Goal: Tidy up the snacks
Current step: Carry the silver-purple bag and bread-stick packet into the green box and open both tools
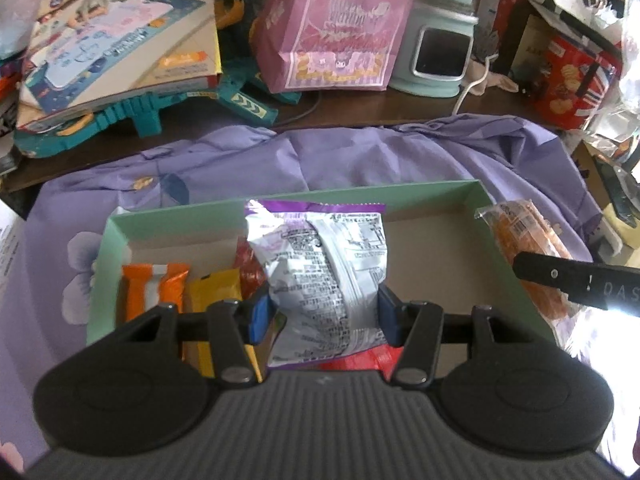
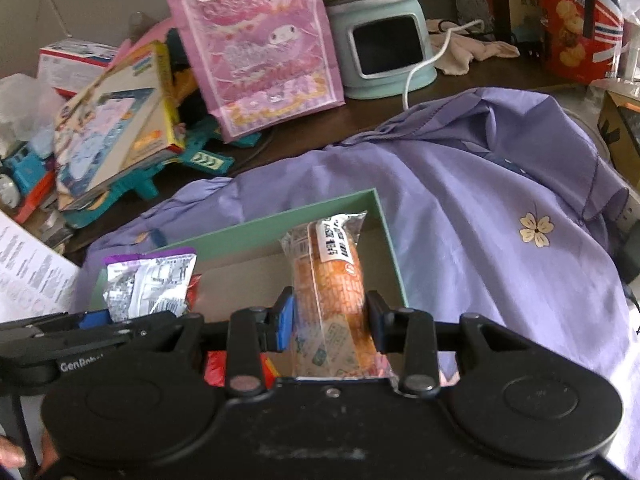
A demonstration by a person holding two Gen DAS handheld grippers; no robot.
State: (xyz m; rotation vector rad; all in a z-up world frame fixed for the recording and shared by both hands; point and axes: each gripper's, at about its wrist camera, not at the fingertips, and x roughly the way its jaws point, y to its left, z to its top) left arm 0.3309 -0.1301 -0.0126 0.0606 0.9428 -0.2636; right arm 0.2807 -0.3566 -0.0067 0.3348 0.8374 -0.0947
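A shallow green box (image 1: 360, 196) lies on a purple cloth. My left gripper (image 1: 324, 312) is shut on a silver-and-purple snack bag (image 1: 324, 272) and holds it over the box's middle. In the box's left part lie an orange-and-white packet (image 1: 154, 284), a yellow bar (image 1: 214, 292) and a red packet (image 1: 250, 270). My right gripper (image 2: 330, 320) is shut on an orange snack in clear wrap (image 2: 328, 280) over the box's right end (image 2: 384, 232). The silver bag (image 2: 148, 284) and the left gripper show at the left of the right wrist view. The orange snack (image 1: 528, 248) shows at the right of the left wrist view.
The purple cloth (image 2: 480, 208) covers a dark table. Behind it stand a pink gift bag (image 1: 332, 24), a toy box on a teal toy (image 1: 120, 40), a pale green appliance (image 1: 436, 44) with a white cord, and a red biscuit tin (image 1: 572, 80). A printed sheet (image 2: 28, 276) lies at the left.
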